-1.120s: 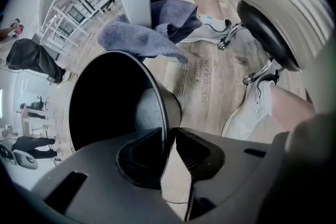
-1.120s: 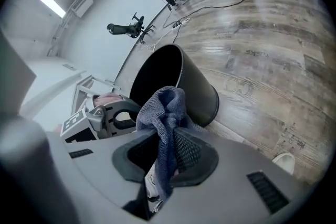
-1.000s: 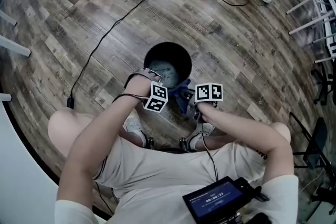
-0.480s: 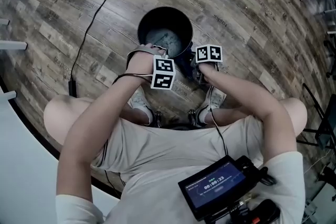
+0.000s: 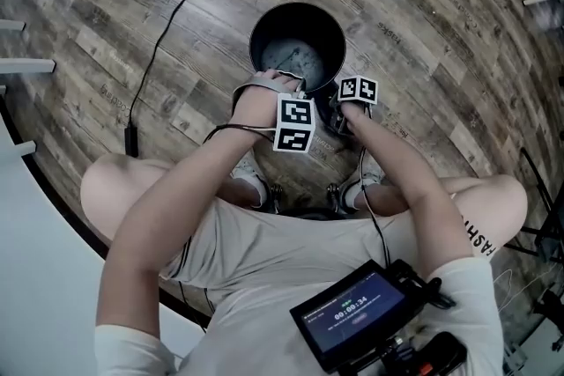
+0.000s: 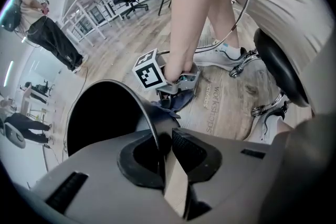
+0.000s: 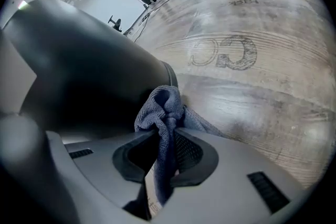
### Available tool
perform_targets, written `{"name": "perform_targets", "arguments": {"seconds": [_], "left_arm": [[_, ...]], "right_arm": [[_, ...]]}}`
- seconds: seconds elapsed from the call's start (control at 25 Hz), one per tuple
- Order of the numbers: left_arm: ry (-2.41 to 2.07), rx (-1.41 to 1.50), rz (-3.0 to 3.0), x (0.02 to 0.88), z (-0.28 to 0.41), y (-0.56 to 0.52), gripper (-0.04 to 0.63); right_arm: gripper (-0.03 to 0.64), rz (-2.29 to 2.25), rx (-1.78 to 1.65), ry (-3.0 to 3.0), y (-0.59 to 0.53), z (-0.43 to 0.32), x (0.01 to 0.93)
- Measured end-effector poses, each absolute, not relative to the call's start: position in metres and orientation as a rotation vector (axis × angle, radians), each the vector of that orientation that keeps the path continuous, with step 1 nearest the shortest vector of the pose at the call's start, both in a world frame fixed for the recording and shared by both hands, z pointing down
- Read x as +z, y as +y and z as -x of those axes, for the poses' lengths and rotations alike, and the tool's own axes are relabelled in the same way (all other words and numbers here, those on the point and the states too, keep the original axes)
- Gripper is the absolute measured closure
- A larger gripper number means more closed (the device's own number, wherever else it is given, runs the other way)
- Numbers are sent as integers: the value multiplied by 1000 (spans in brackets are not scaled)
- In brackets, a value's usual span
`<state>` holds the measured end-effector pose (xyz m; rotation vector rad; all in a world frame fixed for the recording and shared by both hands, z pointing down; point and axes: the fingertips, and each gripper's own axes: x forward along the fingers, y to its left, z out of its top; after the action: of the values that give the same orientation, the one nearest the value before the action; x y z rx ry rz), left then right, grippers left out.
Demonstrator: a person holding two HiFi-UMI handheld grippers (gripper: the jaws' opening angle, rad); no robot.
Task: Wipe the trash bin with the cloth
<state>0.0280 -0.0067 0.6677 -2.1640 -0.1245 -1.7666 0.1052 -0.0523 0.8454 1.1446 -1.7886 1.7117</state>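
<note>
A person bends over a black trash bin (image 5: 267, 29) standing upright on the wooden floor (image 5: 115, 4). The left tongs (image 6: 164, 148), whose jaws have just been closing, now sit narrow on the near rim, with the bin's thin wall pinched between the pads. The right tongs (image 7: 167, 140) are clamped on a bunched blue-grey cloth (image 7: 161, 108), carried low at the bin's outer wall, on the side nearest the person.
</note>
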Motion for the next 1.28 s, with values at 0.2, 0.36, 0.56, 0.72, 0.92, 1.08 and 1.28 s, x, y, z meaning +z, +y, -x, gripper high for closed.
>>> {"name": "perform_targets", "arguments": {"seconds": [0.2,0.36,0.56,0.72,0.92,1.08,1.28], "left_arm": [[-127,-1721,2201,661,-27,-5,535],[-129,-1673,2250,639,-28,-8,463],[-267,-1786,2148,646,1,-2,423],[-303,-1828,1978,663,32,-15,423],[-233,-1804,1903,672,36,-26,464],[-237,-1792,1880,673,29,-22,499],[-294,-1746,1874,671,17,-8,535]], "right_arm": [[557,-1140,1649,-1763,-48,-112,831],[557,-1062,1648,-1787,-48,-116,793],[557,-991,1589,-1839,-42,-124,728],[557,-935,1607,-1923,-26,-109,671],[557,-912,1696,-2024,-14,-81,622],[557,-955,1712,-2056,-20,-72,619],[557,-988,1634,-2001,-29,-85,654]]}}
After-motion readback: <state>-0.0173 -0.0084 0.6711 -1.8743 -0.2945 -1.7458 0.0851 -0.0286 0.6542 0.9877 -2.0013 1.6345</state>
